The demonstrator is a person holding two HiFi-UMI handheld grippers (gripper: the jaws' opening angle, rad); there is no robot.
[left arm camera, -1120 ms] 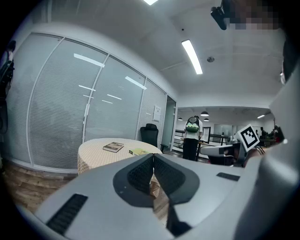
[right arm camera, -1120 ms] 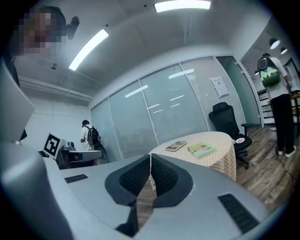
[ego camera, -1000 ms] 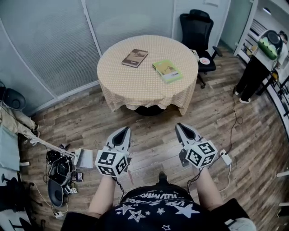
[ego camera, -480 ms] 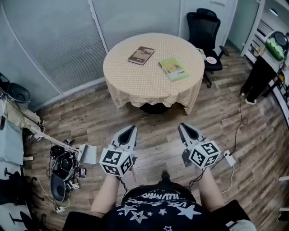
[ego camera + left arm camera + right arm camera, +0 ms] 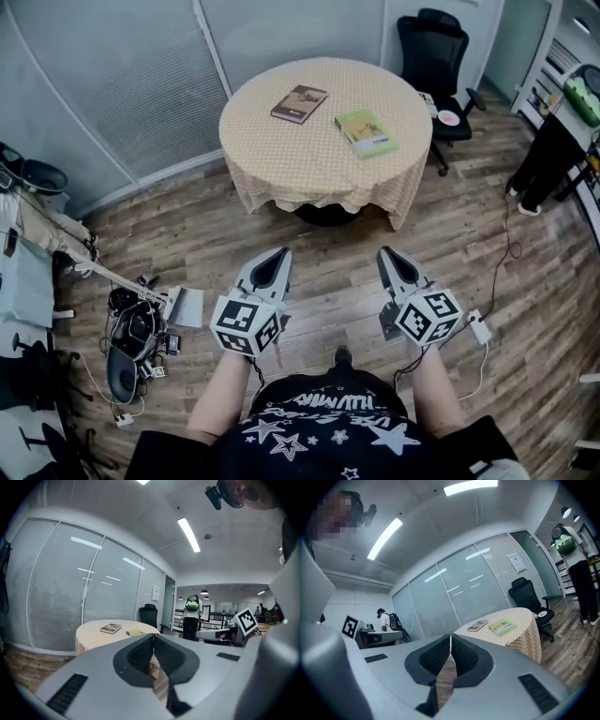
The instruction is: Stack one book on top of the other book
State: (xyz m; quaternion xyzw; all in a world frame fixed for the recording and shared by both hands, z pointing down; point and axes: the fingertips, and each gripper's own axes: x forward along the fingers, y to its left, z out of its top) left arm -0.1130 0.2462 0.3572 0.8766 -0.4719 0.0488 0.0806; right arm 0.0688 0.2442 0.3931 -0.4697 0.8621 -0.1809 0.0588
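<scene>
Two books lie apart on a round table (image 5: 281, 150) with a beige dotted cloth: a brown book (image 5: 299, 103) toward the back left and a green book (image 5: 367, 132) to its right. Both show small in the left gripper view, brown book (image 5: 111, 628) and green book (image 5: 136, 632), and in the right gripper view, brown book (image 5: 477, 626) and green book (image 5: 502, 626). My left gripper (image 5: 277, 257) and right gripper (image 5: 388, 254) hang over the wooden floor, well short of the table. Each is shut, with nothing between its jaws.
A black office chair (image 5: 438, 56) stands behind the table at the right. A person (image 5: 562, 141) stands at the far right. Cables and gear (image 5: 131, 337) lie on the floor at the left, a white power adapter (image 5: 479, 327) at the right. Glass walls (image 5: 112, 84) curve behind.
The table and books have drawn slightly nearer and shifted right in the head view. The left gripper has edged forward; both stay shut.
</scene>
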